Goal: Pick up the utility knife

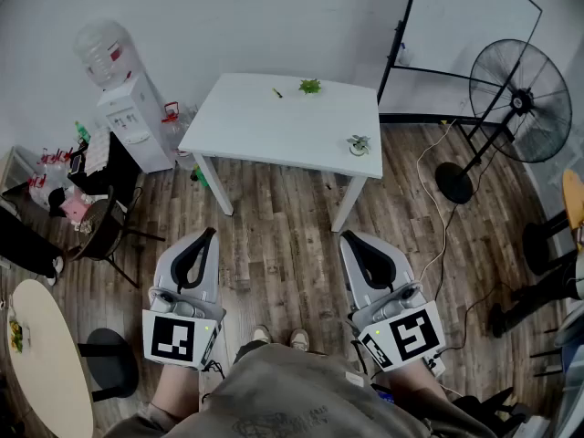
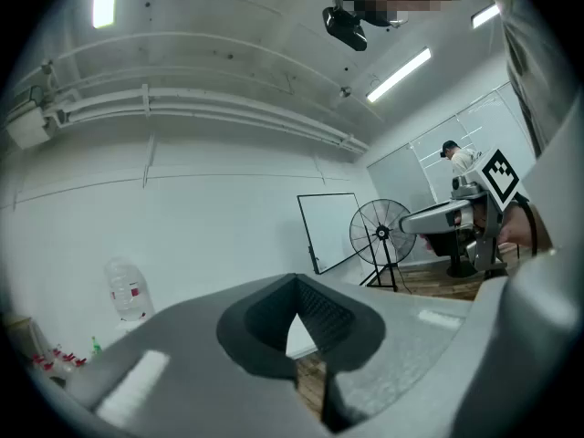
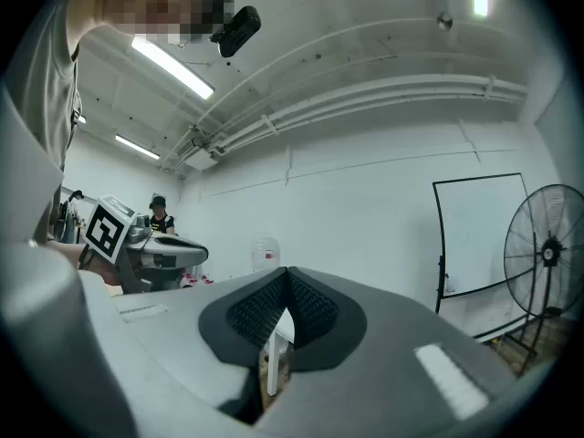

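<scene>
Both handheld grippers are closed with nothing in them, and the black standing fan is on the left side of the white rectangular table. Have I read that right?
Not quite. The head view shows the black standing fan on the right side of the white rectangular table. The rest holds: the left gripper and right gripper are closed and empty.

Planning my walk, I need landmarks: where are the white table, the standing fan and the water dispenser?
white table (image 1: 265, 121), head view, bare middle of its top.
standing fan (image 1: 520, 100), head view, hub of its cage.
water dispenser (image 1: 137, 126), head view, white front body.
</scene>
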Available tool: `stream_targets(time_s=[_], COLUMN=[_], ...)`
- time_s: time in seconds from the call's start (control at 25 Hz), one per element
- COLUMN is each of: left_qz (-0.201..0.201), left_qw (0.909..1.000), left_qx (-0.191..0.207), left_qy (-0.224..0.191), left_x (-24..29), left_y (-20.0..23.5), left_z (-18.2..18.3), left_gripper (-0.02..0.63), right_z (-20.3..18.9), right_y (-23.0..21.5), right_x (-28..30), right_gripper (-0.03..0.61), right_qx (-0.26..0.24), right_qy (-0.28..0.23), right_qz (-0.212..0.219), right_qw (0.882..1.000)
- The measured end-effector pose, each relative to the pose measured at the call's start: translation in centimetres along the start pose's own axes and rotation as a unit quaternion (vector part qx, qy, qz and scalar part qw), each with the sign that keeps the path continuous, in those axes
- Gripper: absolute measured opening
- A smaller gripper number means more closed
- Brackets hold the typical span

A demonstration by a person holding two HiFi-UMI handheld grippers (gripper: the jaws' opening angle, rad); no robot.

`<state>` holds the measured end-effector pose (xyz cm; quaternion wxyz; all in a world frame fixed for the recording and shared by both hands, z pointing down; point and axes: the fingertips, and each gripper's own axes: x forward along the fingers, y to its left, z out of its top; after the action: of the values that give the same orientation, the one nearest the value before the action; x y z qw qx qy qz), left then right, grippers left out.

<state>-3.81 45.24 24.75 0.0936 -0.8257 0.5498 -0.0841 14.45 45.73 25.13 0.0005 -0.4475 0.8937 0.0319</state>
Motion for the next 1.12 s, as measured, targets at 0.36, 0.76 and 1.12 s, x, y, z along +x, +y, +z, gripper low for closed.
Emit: stream_targets(time_s=[0.36,0.76,1.12], left_qz=[-0.007,-0.011,-0.003], left_qw=[1.0,0.9999,1.0], left_qx=[-0.004,0.001,0.002], left_qy=[0.004,0.004,0.004], left_x=[-0.4,-0.2,0.4], left_y=[-1.9,-3.9,-3.5], left_z=[0.0,0.6,0.4], left_gripper=[0.0,0.0,0.0], right_z=[-0.8,-0.9,-1.4], right_y=[-0.6,-1.7,-3.8], right_x=[-1.6,-3.3,-3.6], right_gripper=[0.028,0.029,0.23], right_qx=[0.021,0.04,0.036], right_qy=[0.007,-0.011,-0.011], right_qz=[-0.002,-0.003,-0.041], right_qw=[1.0,0.999,0.998])
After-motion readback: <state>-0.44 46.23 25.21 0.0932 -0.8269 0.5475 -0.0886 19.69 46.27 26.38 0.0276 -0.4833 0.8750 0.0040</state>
